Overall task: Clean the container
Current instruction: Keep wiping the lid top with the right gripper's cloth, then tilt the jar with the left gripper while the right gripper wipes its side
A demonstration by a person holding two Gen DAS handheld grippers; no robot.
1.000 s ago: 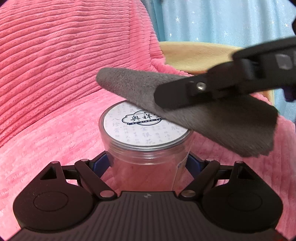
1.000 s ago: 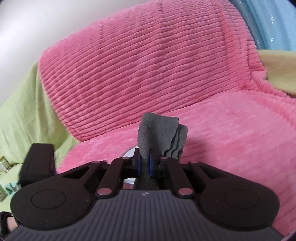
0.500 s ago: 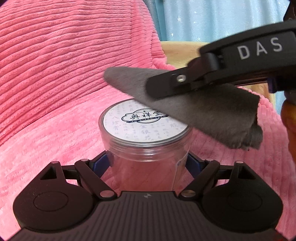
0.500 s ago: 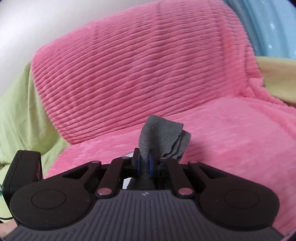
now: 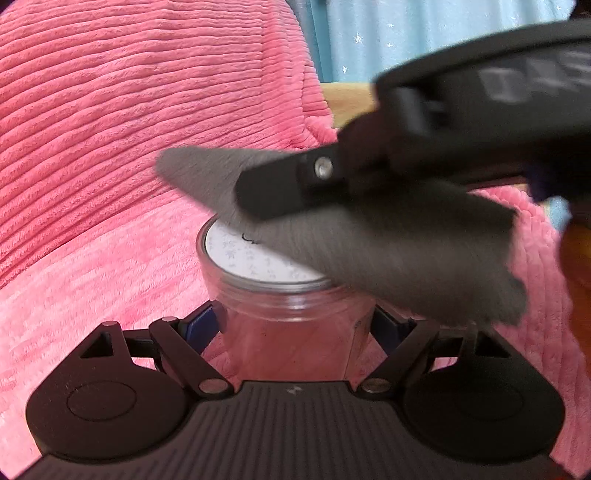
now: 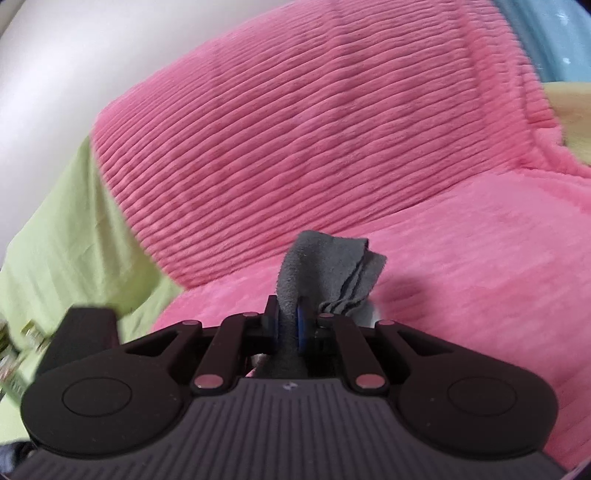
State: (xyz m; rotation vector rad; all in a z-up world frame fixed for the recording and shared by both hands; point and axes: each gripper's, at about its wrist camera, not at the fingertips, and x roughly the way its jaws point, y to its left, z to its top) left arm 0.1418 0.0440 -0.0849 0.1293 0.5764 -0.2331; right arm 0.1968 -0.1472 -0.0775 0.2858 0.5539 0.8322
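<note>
A clear round plastic container (image 5: 291, 325) with a white printed lid (image 5: 243, 254) stands upright on the pink blanket. My left gripper (image 5: 295, 325) is shut on the container's body, a blue pad on each side. My right gripper (image 6: 290, 321) is shut on a folded grey cloth (image 6: 328, 262). In the left wrist view the right gripper (image 5: 280, 188) reaches in from the right and holds the grey cloth (image 5: 399, 251) over the lid. The cloth covers the lid's right half. I cannot tell whether the cloth touches the lid.
A pink ribbed blanket (image 5: 110, 129) covers the seat and back behind the container. A yellow cushion (image 5: 347, 99) and a blue starred curtain (image 5: 406, 33) lie beyond. A green sheet (image 6: 62, 229) lies to the left in the right wrist view.
The right gripper and grey cloth have come lower over the lid and now cover its right half. The right wrist view has swung. The left gripper and container have stayed still.
</note>
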